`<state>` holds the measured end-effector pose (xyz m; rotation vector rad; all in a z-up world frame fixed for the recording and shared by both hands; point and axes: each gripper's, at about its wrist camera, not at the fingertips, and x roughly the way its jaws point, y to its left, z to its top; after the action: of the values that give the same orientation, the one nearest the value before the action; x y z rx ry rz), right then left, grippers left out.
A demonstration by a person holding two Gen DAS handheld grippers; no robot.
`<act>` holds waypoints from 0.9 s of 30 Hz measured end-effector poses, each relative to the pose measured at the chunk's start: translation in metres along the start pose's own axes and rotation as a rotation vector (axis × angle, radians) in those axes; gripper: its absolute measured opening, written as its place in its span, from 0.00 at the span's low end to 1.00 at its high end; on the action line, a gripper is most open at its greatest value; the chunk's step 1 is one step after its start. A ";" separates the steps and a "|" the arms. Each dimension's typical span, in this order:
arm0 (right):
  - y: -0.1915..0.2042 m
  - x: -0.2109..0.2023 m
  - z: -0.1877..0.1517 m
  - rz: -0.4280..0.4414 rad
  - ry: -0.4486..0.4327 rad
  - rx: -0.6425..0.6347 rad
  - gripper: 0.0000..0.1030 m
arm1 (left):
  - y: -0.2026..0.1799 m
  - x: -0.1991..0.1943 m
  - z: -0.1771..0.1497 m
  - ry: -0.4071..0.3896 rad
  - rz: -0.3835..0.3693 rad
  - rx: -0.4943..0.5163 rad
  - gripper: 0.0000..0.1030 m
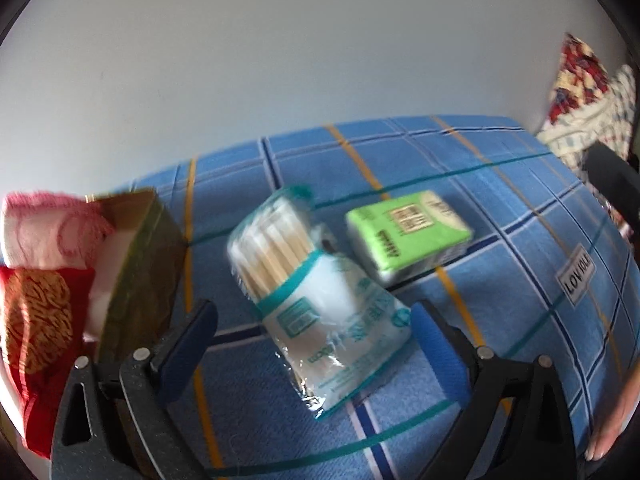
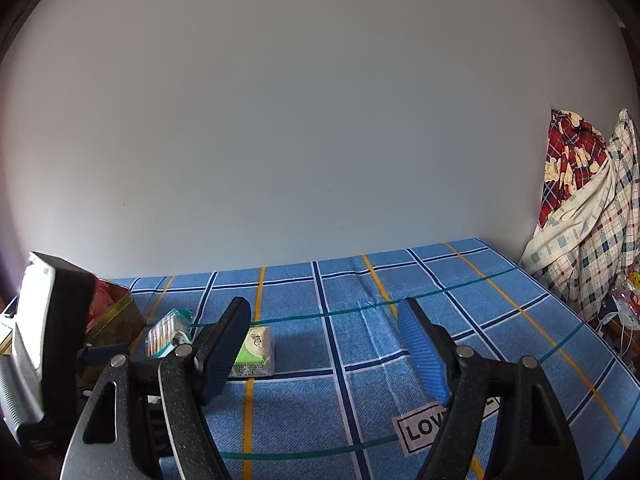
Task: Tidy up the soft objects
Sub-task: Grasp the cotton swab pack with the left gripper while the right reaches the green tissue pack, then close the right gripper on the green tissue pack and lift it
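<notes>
On the bed, ahead of my left hand-held gripper: the cotton swab pack (image 1: 316,300) lies flat on the blue plaid sheet (image 1: 500,208), tilted, swab heads toward the far wall.
Tissue pack: the green tissue pack (image 1: 408,234) lies just beside the swab pack, on its right and a little farther away; I cannot tell whether they touch.
Box: a gold-green box (image 1: 140,264) sits at the left, with a pink-and-white cloth (image 1: 48,232) and a red-and-gold pouch (image 1: 36,320) in or against it.
Left hand-held gripper (image 1: 316,328): I see its fingers spread wide, framing the swab pack's near end, gripping nothing.
Right hand-held gripper (image 2: 324,344): fingers apart over bare sheet, empty, well to the right of both packs.
Sheet label: a white tag (image 2: 432,424) lies near the right gripper.
Far right: plaid clothes (image 2: 588,216) hang by the wall.
</notes>
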<state>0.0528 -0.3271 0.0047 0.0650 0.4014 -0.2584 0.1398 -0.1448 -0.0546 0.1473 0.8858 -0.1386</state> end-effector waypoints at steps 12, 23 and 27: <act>0.003 0.004 -0.005 -0.006 0.018 -0.025 0.76 | 0.003 -0.003 -0.006 -0.023 -0.021 -0.004 0.33; 0.024 0.027 -0.005 0.078 0.126 -0.066 0.76 | 0.020 -0.049 -0.027 -0.111 -0.039 0.011 0.22; 0.036 0.045 0.005 0.128 0.182 -0.078 0.86 | 0.022 -0.067 -0.031 -0.163 -0.029 0.019 0.22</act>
<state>0.1037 -0.3035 -0.0078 0.0377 0.5855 -0.1104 0.0783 -0.1134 -0.0204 0.1391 0.7247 -0.1841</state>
